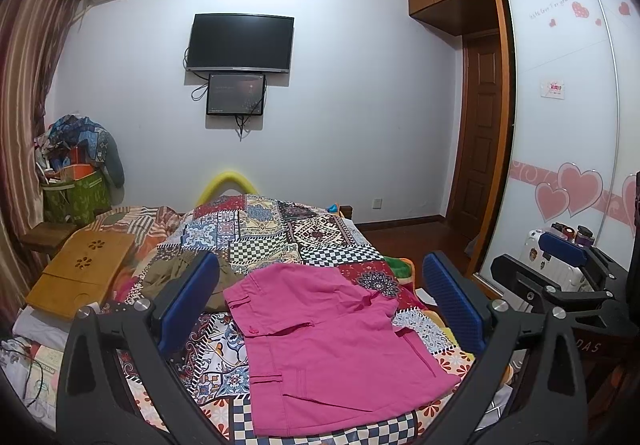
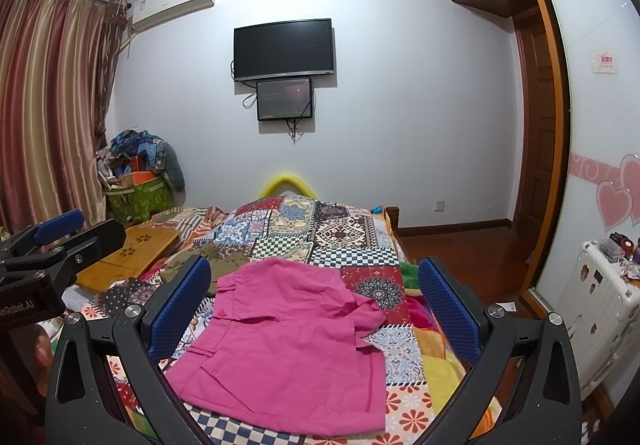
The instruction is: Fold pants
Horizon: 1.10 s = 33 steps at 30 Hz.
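Pink cloth: the pants (image 1: pixel 332 345) lay spread flat on the patchwork quilt (image 1: pixel 260 241), straight ahead of both grippers and below them.
Left gripper (image 1: pixel 320 301): blue pads stood wide apart, nothing between them; the pants showed in the gap.
Right gripper (image 2: pixel 316 301): pads also wide apart and empty, hovering over the cloth without touching.
Long axis: it ran away from the grippers, one end near them and the other far; the far right part was bunched over itself.
Nearer side: the right gripper seemed closer to the bunched edge, the left one to the straight edge with the pocket flaps.
Beyond: an olive garment (image 2: pixel 224 261) lay past the left pad, just beside the pants.
Judgement: no fold looked finished yet.
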Tool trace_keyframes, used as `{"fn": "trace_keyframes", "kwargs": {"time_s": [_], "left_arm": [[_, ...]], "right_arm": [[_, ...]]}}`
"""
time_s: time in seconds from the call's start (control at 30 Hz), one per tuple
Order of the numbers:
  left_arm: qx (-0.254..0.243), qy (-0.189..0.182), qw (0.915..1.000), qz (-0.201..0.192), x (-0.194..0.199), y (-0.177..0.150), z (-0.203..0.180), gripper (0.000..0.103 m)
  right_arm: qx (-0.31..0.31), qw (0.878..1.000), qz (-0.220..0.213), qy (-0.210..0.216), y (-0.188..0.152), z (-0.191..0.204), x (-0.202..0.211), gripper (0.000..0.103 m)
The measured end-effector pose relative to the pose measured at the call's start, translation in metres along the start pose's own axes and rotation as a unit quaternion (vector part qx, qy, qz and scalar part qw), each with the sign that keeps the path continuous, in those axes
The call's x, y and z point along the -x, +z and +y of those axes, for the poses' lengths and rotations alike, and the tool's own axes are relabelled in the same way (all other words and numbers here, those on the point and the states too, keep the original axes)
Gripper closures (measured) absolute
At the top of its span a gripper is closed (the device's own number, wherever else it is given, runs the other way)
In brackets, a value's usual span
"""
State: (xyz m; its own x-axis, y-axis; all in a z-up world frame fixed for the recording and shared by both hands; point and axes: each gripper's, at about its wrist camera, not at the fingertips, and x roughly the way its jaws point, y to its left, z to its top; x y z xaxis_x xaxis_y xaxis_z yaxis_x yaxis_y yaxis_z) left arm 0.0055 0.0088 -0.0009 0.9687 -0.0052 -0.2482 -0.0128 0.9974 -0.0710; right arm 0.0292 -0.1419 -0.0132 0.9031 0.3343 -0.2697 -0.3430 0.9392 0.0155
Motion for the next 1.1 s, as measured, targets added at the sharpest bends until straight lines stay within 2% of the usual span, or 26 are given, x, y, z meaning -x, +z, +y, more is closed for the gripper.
{"fn": "trace_keyframes", "kwargs": {"time_s": [0.73,0.97,1.1], "left_arm": [[0.007,0.002,1.0,0.006,-0.009,0.001,0.005,0.0],[0.009,0.017,0.9996,0.023,-0.045,-0.005,0.022,0.0],[0.004,0.039,0.9977,0.056,-0.081,-0.017,0.037,0.0]], "right_arm": [[-0.005,1.0,0.014,-0.001,-0.005,-0.003,-0.01,0.0],[-0.001,0.999,0.042,-0.003,-0.015,-0.019,-0.042,0.0],[0.0,0.997,0.074,-0.015,-0.028,-0.034,-0.068,0.0]]}}
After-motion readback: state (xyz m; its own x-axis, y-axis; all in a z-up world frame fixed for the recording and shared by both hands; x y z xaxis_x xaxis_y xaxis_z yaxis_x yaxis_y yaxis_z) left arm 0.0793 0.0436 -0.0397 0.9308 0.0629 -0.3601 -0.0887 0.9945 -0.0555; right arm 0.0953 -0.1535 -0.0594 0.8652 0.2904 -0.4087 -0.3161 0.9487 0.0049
